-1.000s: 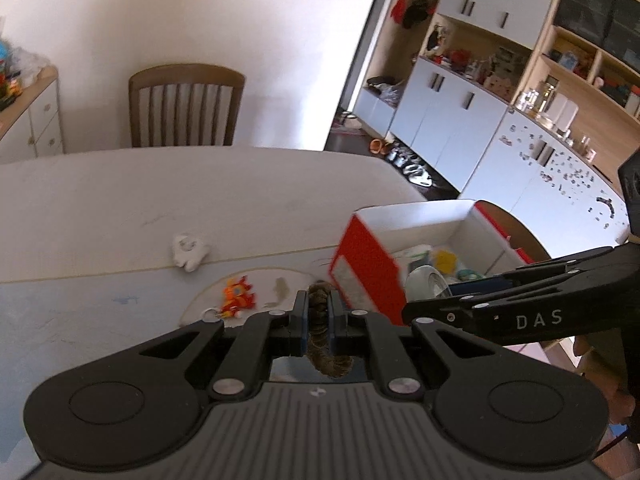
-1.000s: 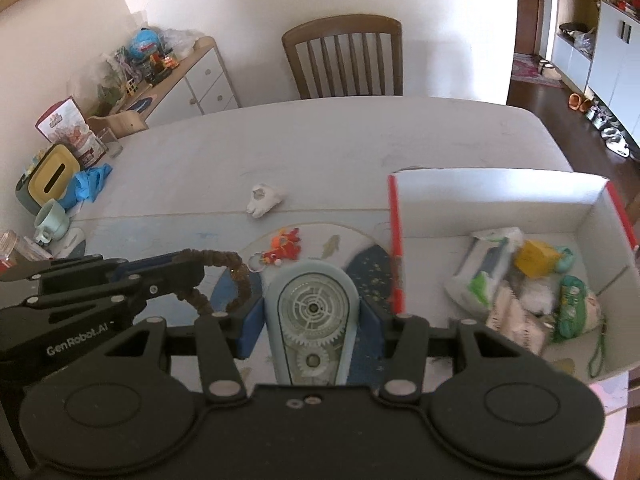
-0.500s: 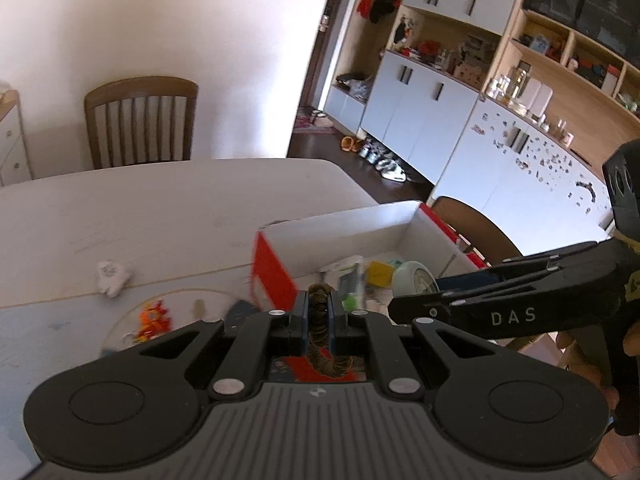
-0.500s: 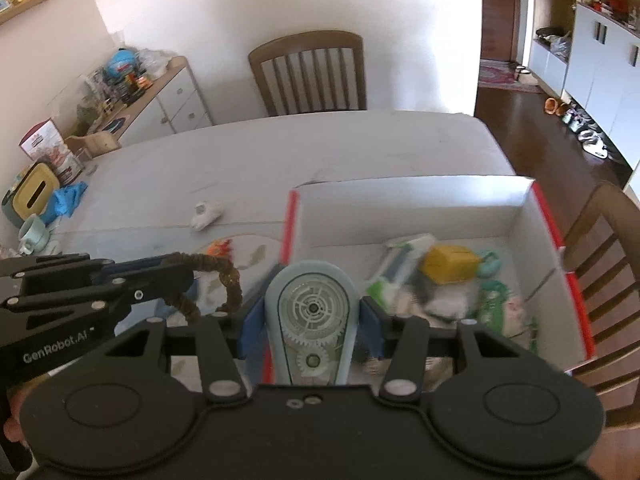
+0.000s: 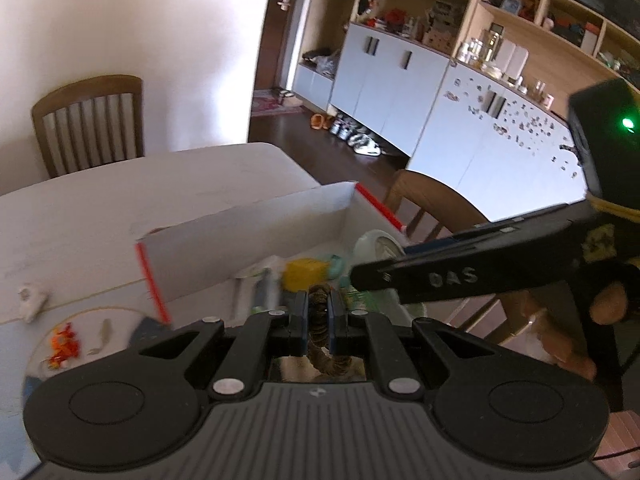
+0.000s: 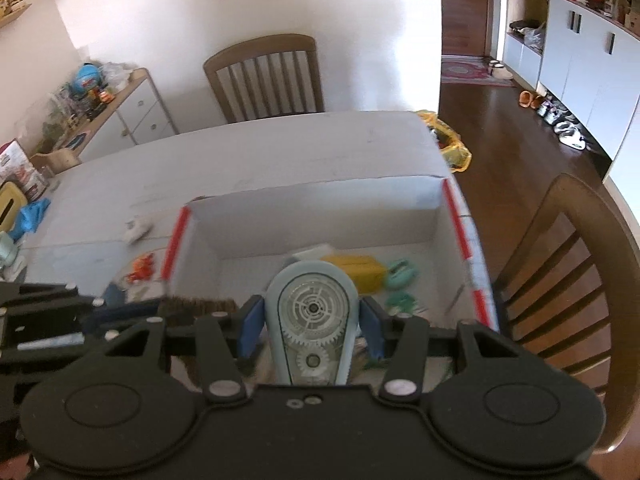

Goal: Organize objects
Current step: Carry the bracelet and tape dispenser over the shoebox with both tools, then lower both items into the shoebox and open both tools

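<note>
My left gripper [image 5: 318,312] is shut on a brown hair tie [image 5: 320,332] and holds it over the near part of the white box [image 5: 240,232] with red edges. My right gripper [image 6: 312,320] is shut on a pale blue correction tape dispenser [image 6: 312,312] above the same box [image 6: 320,204]. The hair tie [image 6: 196,305] also shows at the left in the right wrist view, beside the left gripper's fingers [image 6: 72,312]. Inside the box lie a yellow block [image 6: 356,270], green items [image 6: 400,276] and several other small things.
On the table left of the box lie an orange toy keychain [image 5: 62,340] and a small white figure [image 5: 30,298] by a round mat. Wooden chairs stand at the far side [image 6: 264,76] and at the right [image 6: 568,280]. A sideboard [image 6: 120,112] holds clutter at the left.
Both grippers have moved right with their objects, from over the round mat to above the box. The box now fills the middle of both views.
</note>
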Motion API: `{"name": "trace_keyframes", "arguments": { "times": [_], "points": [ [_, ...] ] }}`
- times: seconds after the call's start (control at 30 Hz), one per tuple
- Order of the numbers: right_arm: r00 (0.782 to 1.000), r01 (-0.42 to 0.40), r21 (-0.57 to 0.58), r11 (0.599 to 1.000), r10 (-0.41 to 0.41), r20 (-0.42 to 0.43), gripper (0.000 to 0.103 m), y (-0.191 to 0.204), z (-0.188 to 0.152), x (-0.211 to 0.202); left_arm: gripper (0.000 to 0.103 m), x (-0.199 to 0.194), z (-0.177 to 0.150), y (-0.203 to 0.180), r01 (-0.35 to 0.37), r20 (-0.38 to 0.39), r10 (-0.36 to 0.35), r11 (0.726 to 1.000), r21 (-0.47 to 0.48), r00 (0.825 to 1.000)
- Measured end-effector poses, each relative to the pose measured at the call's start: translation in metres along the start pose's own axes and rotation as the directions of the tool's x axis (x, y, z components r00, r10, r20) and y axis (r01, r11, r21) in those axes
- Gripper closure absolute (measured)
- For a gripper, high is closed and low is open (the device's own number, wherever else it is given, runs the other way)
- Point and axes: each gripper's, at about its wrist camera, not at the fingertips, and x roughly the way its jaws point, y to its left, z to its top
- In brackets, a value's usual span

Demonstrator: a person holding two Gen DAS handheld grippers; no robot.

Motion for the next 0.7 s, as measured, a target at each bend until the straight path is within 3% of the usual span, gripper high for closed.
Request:
{"name": "trace_keyframes", "arguments": {
  "times": [0.17,0.43,0.7],
  "points": [
    [1.000,0.025,-0.001,1.000,-0.025,-0.007,0.053,-0.023,0.009,0.012,0.094,0.023,0.008,-0.020,0.062,-0.050,-0.061,0.998,0.020,0.997],
    [0.997,0.045,-0.005,0.999,-0.045,-0.057,0.053,-0.041,0.013,0.047,0.094,0.073,0.012,-0.027,0.151,-0.149,-0.160,0.986,-0.066,0.976],
    [0.992,0.053,-0.050,0.997,-0.058,-0.113,0.053,-0.041,0.006,0.075,0.094,0.109,-0.001,-0.021,0.078,-0.241,-0.089,0.996,-0.053,0.967]
  ]
}}
